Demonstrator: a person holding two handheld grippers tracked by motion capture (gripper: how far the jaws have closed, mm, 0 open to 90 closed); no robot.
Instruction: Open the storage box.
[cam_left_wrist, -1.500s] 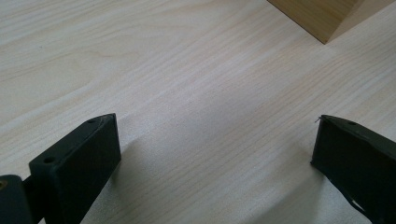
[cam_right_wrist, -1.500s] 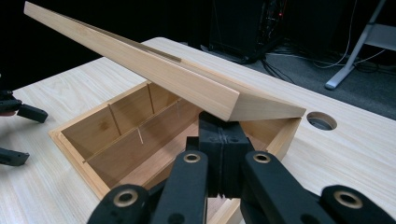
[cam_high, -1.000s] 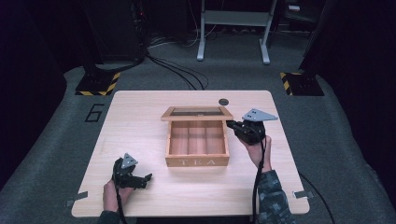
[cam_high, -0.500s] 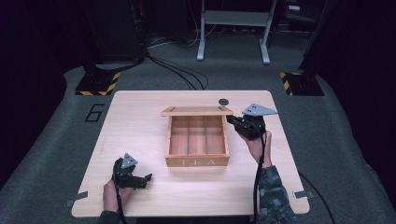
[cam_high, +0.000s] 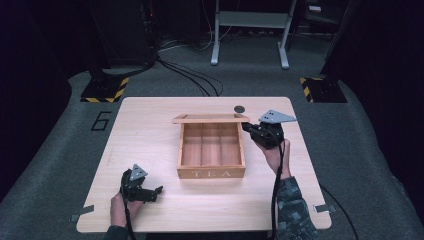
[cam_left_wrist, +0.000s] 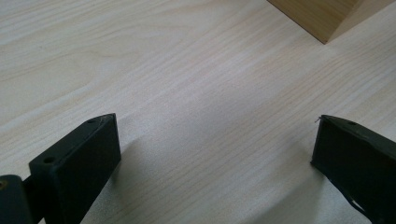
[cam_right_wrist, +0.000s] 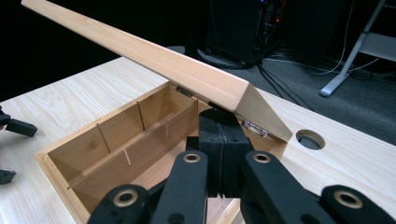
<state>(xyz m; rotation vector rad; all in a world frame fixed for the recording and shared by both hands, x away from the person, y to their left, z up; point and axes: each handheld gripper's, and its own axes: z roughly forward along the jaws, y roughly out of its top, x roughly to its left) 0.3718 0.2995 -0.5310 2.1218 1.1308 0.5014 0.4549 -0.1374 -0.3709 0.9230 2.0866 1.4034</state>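
Note:
A wooden tea box (cam_high: 212, 173) with three empty compartments stands in the middle of the table. Its hinged lid (cam_high: 210, 118) is raised at the far side. My right gripper (cam_high: 246, 127) is at the box's far right corner, shut with nothing between its jaws. In the right gripper view the closed tips (cam_right_wrist: 219, 121) sit right under the slanting lid (cam_right_wrist: 154, 56), above the box wall (cam_right_wrist: 60, 158). My left gripper (cam_high: 156, 192) lies near the front left of the table, open and holding nothing. In its own view the left gripper (cam_left_wrist: 215, 135) spans bare wood, with a box corner (cam_left_wrist: 322, 14) beyond it.
A round cable hole (cam_high: 239, 108) is cut in the tabletop just behind the box, also seen as the hole (cam_right_wrist: 309, 139) past the lid. Cables and a metal stand (cam_high: 250, 30) are on the floor beyond the table. Bare table (cam_high: 145, 135) lies left of the box.
The lid has swung further up and back, its top face no longer showing from above. The right gripper shifted slightly with it. The left gripper stayed put.

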